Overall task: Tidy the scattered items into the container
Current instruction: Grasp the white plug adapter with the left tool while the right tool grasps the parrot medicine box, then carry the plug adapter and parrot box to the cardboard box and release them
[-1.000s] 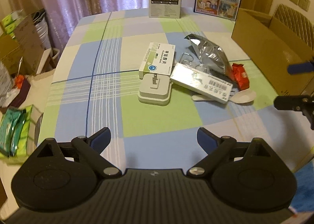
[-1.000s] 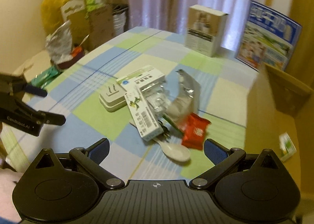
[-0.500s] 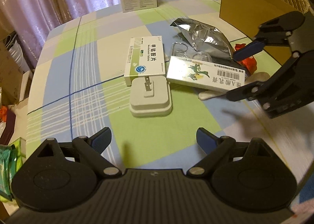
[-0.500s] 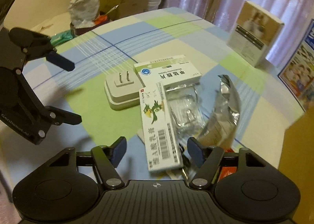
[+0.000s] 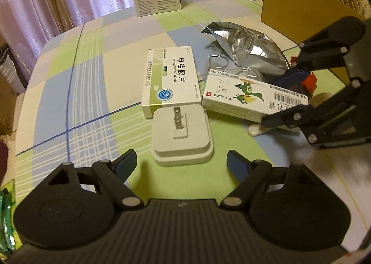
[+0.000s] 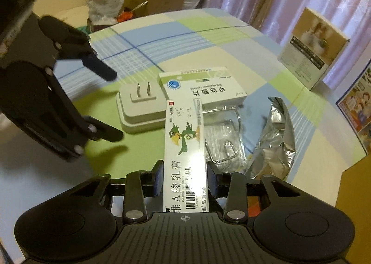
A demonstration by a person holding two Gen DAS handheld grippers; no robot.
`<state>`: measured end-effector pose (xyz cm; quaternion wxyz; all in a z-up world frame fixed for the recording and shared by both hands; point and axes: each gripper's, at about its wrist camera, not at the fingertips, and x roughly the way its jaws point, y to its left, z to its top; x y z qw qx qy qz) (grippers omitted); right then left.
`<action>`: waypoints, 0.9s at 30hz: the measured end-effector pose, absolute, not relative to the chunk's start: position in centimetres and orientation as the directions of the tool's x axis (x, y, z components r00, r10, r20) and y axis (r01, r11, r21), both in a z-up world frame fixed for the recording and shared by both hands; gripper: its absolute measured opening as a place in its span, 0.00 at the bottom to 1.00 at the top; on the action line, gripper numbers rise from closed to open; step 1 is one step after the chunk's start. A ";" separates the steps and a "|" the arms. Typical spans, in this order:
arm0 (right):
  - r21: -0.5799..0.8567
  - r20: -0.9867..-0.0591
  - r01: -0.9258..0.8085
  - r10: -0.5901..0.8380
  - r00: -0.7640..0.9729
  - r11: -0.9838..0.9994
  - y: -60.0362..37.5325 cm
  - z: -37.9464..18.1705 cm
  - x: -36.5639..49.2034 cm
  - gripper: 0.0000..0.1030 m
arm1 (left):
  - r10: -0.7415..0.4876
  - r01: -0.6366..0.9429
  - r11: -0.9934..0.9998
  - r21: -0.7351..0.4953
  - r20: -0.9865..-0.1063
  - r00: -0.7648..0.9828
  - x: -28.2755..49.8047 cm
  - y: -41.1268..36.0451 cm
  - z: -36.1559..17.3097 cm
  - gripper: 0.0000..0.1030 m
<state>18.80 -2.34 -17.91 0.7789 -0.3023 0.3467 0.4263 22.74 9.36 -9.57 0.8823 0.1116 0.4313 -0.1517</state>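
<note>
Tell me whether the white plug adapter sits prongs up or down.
Prongs up: the white plug adapter lies flat on the table, its two metal prongs pointing upward.

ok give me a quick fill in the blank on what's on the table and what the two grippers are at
1. The right gripper is closing on the long box printed with a green ____.
2. The white plug adapter lies with its prongs pointing ____.
3. Between the left gripper's closing jaws there is ____.
4. The crumpled bag beside the boxes is ____ in colour.

Missing words: parrot; up; nothing; silver
</note>
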 end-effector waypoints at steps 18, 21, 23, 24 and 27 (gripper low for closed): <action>0.011 -0.844 -0.829 0.450 0.292 0.558 -7.3 -16.2 16.3 0.34 | -0.151 0.329 0.943 0.051 -0.815 0.559 20.8 7.5 -9.5 0.59; 0.008 -0.863 -0.839 0.427 0.269 0.544 -7.9 -17.3 15.6 0.35 | -0.167 0.338 0.941 0.032 -0.823 0.543 18.2 7.2 -9.8 0.59; 0.007 -0.872 -0.841 0.415 0.260 0.541 -8.0 -18.0 15.4 0.35 | -0.163 0.343 0.938 0.044 -0.818 0.552 17.1 6.8 -9.8 0.59; 0.010 -0.871 -0.839 0.416 0.260 0.544 -7.9 -18.1 15.5 0.35 | -0.159 0.339 0.940 0.047 -0.817 0.554 16.8 6.7 -9.8 0.59; 0.013 -0.868 -0.834 0.421 0.265 0.552 -7.5 -18.5 15.9 0.35 | -0.166 0.320 0.947 0.026 -0.813 0.558 16.8 6.7 -9.7 0.59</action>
